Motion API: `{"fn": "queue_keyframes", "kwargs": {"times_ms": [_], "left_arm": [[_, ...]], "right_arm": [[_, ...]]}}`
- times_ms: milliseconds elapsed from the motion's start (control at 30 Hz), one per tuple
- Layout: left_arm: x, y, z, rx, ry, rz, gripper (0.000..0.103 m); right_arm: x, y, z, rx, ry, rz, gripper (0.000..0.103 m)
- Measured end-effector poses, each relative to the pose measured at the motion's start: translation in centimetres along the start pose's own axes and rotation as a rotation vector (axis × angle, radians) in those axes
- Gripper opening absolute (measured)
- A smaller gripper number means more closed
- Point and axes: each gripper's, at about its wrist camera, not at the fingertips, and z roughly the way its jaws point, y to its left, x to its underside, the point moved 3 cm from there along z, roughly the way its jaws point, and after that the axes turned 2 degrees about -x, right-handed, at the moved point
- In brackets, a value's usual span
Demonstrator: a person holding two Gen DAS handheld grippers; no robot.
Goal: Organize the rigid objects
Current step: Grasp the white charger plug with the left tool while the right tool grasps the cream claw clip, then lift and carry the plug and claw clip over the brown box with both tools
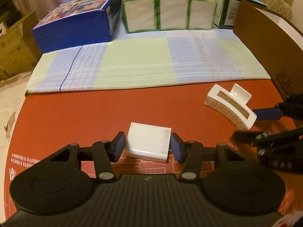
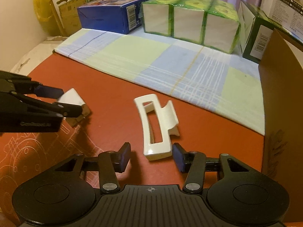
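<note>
A flat white rectangular block (image 1: 148, 145) lies on the red surface (image 1: 94, 111), between the pads of my left gripper (image 1: 148, 148). The jaws stand close on both its sides; contact is unclear. The block also shows in the right wrist view (image 2: 73, 97), with the left gripper (image 2: 62, 102) around it. A white hair claw clip (image 2: 157, 128) lies on the red surface, its near end between the open fingers of my right gripper (image 2: 151, 157), nearer the right pad. The clip also shows in the left wrist view (image 1: 230, 105), with the right gripper (image 1: 251, 124) beside it.
A checked green and blue cloth (image 1: 140, 62) covers the far half of the surface. Behind it stand a blue box (image 1: 79, 20), a green pack of tissue boxes (image 1: 166, 9) and a dark green box (image 2: 259, 36). A brown cardboard wall (image 2: 280, 98) stands at the right.
</note>
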Motion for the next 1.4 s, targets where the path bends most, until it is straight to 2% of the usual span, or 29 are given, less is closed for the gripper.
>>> {"fn": "queue_keyframes", "kwargs": {"times_ms": [267, 367, 567, 767, 800, 1400], "left_arm": [[-0.2, 1.2, 0.7, 0.041, 0.013, -0.003, 0.049], [-0.3, 1.2, 0.8, 0.048, 0.008, -0.014, 0.046], [-0.9, 1.2, 1.4, 0.013, 0.0, -0.09, 0.046], [-1.4, 0.9, 1.7, 0.008, 0.005, -0.093, 0.046], [-1.4, 0.9, 1.7, 0.008, 0.006, -0.094, 0.046], [0.2, 0.5, -0.1, 0.008, 0.026, -0.074, 0.045]], "right_arm": [[-0.6, -0.1, 0.7, 0.032, -0.009, 0.014, 0.047], [-0.9, -0.1, 0.8, 0.047, -0.032, 0.013, 0.047], [-1.4, 0.1, 1.5, 0.077, -0.055, -0.014, 0.048], [-1.4, 0.3, 1.9, 0.088, -0.06, -0.041, 0.044], [-1.4, 0.3, 1.9, 0.088, -0.059, -0.043, 0.038], [-1.0, 0.9, 0.0, 0.015, -0.063, -0.014, 0.037]]}}
